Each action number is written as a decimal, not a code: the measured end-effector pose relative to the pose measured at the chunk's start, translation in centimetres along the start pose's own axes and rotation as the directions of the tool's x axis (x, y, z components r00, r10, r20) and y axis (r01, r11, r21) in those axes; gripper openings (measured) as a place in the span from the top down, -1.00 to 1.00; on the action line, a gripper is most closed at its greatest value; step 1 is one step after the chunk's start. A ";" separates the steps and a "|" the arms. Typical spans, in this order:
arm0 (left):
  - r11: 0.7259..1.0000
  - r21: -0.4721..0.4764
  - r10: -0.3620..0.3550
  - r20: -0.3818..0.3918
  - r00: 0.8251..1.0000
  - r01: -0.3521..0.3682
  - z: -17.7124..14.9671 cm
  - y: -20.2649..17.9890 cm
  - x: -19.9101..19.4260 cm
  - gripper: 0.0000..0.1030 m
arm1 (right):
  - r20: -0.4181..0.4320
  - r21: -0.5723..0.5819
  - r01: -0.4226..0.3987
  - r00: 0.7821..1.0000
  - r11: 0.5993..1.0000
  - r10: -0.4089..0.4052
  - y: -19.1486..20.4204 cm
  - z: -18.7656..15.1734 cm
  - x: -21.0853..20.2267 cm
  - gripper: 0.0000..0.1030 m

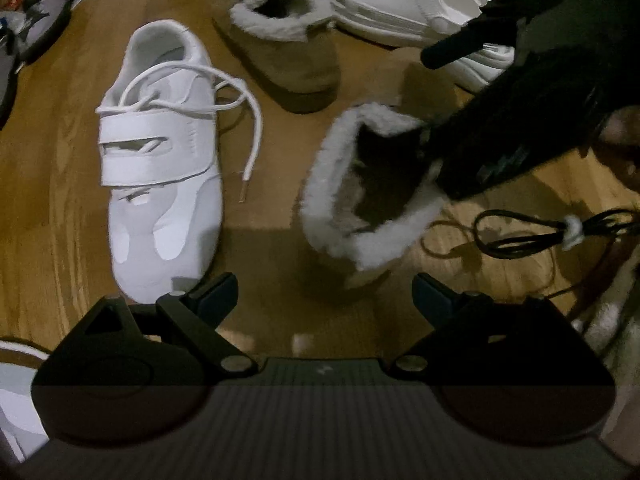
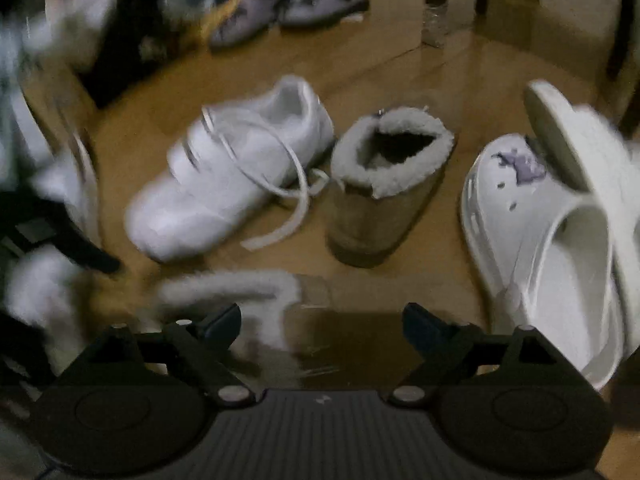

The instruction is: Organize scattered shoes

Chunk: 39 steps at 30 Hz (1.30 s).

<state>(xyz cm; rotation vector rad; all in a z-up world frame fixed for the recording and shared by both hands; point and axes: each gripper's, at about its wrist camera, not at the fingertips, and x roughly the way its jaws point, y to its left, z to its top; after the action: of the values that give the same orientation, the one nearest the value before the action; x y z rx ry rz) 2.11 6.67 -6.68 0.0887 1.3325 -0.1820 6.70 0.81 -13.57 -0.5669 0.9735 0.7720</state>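
Gripper (image 2: 322, 322) spread over bare floor (image 2: 360, 336).

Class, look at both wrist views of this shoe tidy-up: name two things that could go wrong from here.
1. The white sneaker's loose lace trails over the floor and could snag the left gripper, which is open.
2. The near fleece-lined boot lies tipped beside a black cable; dragging it might catch the cable.
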 end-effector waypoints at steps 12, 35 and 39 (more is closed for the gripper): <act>0.999 -0.034 -0.020 0.019 1.000 0.021 0.2 0.5 -0.4 -0.90 | 0.243 0.888 -0.289 0.955 0.358 0.167 -8.1 -11.5 -0.8 0.34; 0.983 -0.090 -0.167 -0.042 0.985 0.163 -0.1 -0.6 1.9 -0.90 | -0.024 -0.035 -0.150 0.988 0.988 0.149 -5.6 2.5 0.3 -0.79; 0.982 -0.111 -0.155 -0.036 0.987 0.151 -0.4 -0.2 2.2 -0.90 | -0.146 0.191 -0.304 0.932 0.933 0.333 -7.5 1.3 2.9 -0.74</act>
<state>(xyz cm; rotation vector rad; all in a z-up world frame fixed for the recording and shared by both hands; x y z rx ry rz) 2.22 6.39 -8.89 -0.1024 1.3915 -0.2388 14.28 -1.92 -14.88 -0.3378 1.3027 0.9306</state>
